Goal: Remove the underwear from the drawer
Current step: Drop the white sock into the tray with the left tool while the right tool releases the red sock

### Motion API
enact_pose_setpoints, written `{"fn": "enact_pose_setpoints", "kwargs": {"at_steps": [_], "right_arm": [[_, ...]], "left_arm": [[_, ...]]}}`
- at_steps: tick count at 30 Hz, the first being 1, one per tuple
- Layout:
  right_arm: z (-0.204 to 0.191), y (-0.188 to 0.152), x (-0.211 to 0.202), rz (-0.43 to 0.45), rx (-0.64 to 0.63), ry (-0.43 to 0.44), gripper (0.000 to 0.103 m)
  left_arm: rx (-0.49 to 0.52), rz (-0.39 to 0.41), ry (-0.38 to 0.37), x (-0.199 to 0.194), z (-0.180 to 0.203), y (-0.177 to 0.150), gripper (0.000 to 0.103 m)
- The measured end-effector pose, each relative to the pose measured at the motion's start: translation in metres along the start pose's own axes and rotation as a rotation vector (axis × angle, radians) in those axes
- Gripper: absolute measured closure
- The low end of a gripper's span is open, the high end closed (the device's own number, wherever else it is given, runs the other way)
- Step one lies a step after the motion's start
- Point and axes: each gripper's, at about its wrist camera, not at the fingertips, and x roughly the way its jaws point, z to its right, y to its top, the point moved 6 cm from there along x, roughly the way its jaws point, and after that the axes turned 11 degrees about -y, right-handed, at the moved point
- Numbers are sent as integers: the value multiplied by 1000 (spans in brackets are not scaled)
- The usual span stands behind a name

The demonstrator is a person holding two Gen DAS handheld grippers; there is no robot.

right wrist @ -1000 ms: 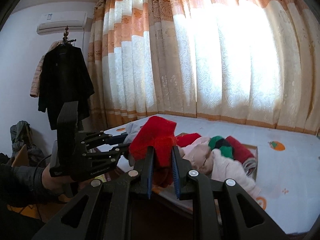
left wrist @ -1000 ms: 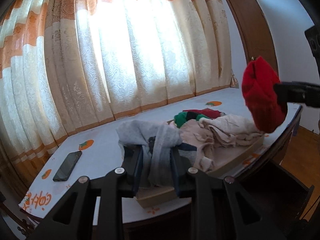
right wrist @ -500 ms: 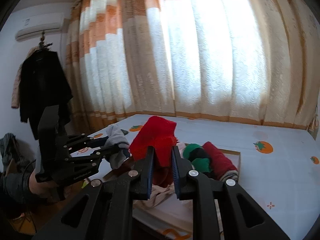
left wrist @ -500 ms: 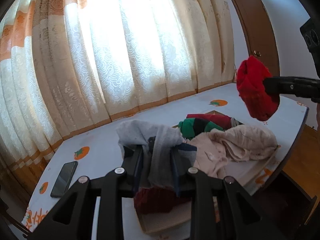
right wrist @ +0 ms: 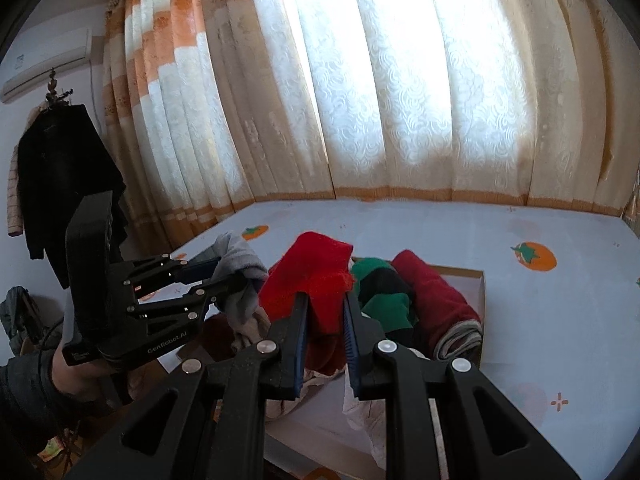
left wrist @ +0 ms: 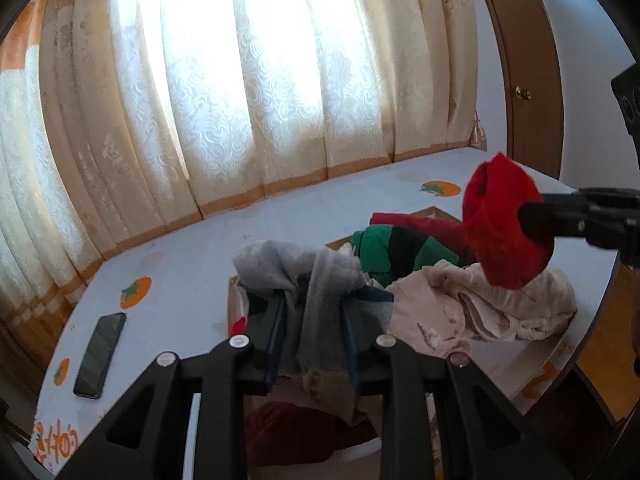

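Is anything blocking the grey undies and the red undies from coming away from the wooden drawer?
Nothing visible. The left gripper grips the grey cloth underwear and the right gripper grips the red cloth underwear, both lifted above the wooden drawer, open air around them.

grippers: two, the left (left wrist: 312, 320) and the right (right wrist: 325, 322), each with two fingers (left wrist: 269, 336)
garments held in air: two, one grey piece (left wrist: 304, 272) and one red piece (right wrist: 316, 276)
drawers: one (right wrist: 478, 292), on the bed (right wrist: 440, 232)
garments in drawer: at least five — green-and-black (right wrist: 380, 292), dark red roll (right wrist: 436, 300), beige (left wrist: 500, 300), white (right wrist: 366, 420), maroon (left wrist: 292, 432); further layers hidden
phones: one (left wrist: 100, 354), near the bed's left edge
orange fruit prints on sheet: four in the left view (left wrist: 136, 292), three in the right view
coats on stand: two, black (right wrist: 60, 184) over a pale one
air conditioners: one (right wrist: 44, 64)
curtains: one run (right wrist: 400, 92)
doors: one (left wrist: 520, 60)
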Motion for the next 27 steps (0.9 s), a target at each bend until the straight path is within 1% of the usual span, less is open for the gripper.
{"fn": "enact_pose_setpoints", "kwargs": {"at_steps": [3,7,11,13,15,23,27], "right_arm": [[-3,-5,9,-29,-8,4,84],[0,-6,21,-55,-11,-25,84],[5,-7,35,-89,0,-36,84],[3,-10,46,-122,-9,-41,84],[1,-15,54,-141,-27,-52,84],[1,-19,61,-147,-23,-57,83],[3,-20,65,-163,-19,-64,83]], "left_arm": [[-9,-25,-12,11,0,1,79],[-32,-36,-16,19,-3,3,79],[-13,-62,-6,28,2,-3,78],[-11,-69,-4,31,4,-6,77],[-4,-71,3,33,5,-7,69],[56,-65,41,33,14,-12,66],[60,-63,46,33,16,-13,61]]}}
